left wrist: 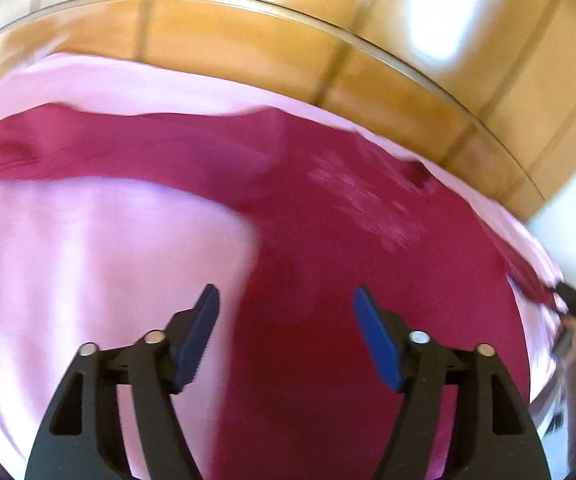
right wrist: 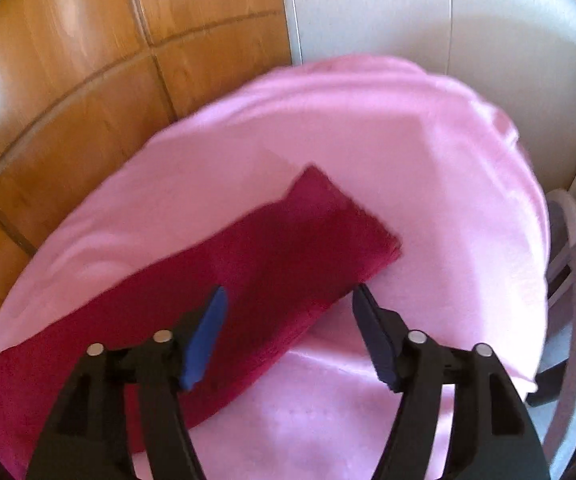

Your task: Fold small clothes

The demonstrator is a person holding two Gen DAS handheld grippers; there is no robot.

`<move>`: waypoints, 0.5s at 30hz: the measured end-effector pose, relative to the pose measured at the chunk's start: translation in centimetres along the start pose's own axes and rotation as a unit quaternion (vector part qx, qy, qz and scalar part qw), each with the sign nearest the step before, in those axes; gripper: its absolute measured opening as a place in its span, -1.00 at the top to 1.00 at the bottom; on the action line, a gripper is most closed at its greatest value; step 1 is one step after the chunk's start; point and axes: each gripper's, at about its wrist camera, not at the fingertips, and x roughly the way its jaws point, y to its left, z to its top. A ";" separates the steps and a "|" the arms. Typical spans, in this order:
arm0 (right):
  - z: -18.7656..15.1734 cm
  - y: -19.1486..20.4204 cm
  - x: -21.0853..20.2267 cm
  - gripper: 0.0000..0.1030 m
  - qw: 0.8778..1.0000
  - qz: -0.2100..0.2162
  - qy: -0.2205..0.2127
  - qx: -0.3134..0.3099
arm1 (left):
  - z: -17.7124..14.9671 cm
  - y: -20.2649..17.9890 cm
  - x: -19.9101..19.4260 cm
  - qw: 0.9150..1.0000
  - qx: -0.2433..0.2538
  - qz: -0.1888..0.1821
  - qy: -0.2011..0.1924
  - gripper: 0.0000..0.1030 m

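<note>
While both pictures are smeared by motion blur, the dark red garment (left wrist: 307, 240) reads clearly enough: it lies flat on a pink cloth (left wrist: 88, 260) that covers a round table. In the left wrist view its body runs down the middle toward the camera, with one long part stretching off toward the table's left edge and a faint pale print on the fabric that is too blurred to read. In the right wrist view the garment (right wrist: 248, 272) appears as a long band lying diagonally, its squared end toward the middle of the pink cloth (right wrist: 407, 160).

Above the garment's body, the left gripper (left wrist: 286, 300) has its jaws wide apart with nothing between them. Over the garment's near edge, the right gripper (right wrist: 288, 300) also has its jaws spread and holds nothing.

Beyond the table's rim lies an orange-brown tiled floor (left wrist: 248, 40), with a white wall (right wrist: 447, 20) at one side.
</note>
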 end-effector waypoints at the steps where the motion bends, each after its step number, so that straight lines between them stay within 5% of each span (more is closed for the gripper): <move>1: -0.1 0.7 -1.0 -0.52 1.000 0.007 -0.011 -0.005 | 0.3 1.0 -0.3 1.000 -0.015 0.004 -0.004 -0.36; 5: -2.1 5.9 -4.9 -0.69 0.994 0.087 -0.027 -0.057 | 1.2 7.7 -2.2 0.992 -0.117 0.030 -0.027 -0.36; 8: -5.3 11.6 -7.1 -0.71 0.979 0.165 -0.009 -0.122 | 1.3 13.2 -4.0 0.978 -0.194 0.056 -0.051 -0.36; 15: -16.9 25.6 -10.8 -0.72 0.902 0.318 0.064 -0.283 | 2.1 22.9 -7.6 0.944 -0.296 0.102 -0.102 -0.36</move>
